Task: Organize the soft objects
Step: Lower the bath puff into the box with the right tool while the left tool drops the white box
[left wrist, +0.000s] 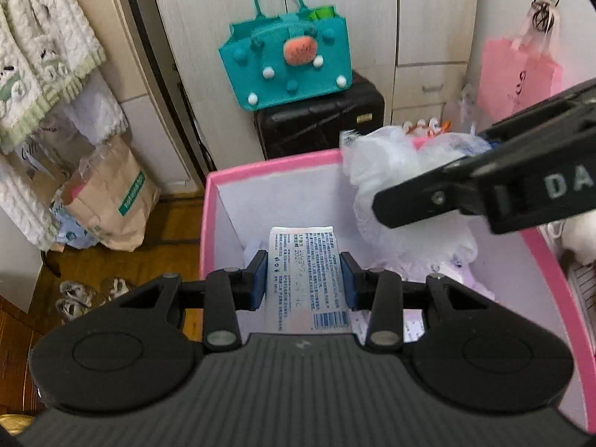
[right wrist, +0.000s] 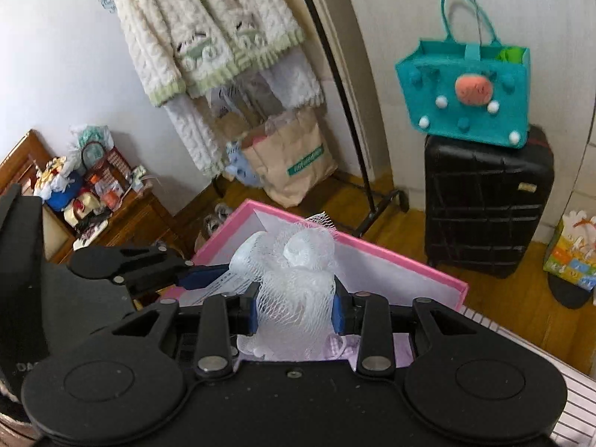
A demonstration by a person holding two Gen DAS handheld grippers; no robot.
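My left gripper (left wrist: pixel 304 277) is clamped on a white printed packet (left wrist: pixel 311 279), held over the open pink box (left wrist: pixel 260 165). My right gripper (right wrist: pixel 294 307) pinches a white mesh bath pouf (right wrist: pixel 294 272) above the same box's far rim. A teal felt tote (left wrist: pixel 287 63) sits on the black suitcase (left wrist: pixel 320 123) beyond.

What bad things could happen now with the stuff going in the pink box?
1. The right gripper pinches only loose netting of the white mesh puff, so it might slip or snag on a finger.
2. The left gripper holds a white labelled packet close by over the pink box; the two grippers could bump.
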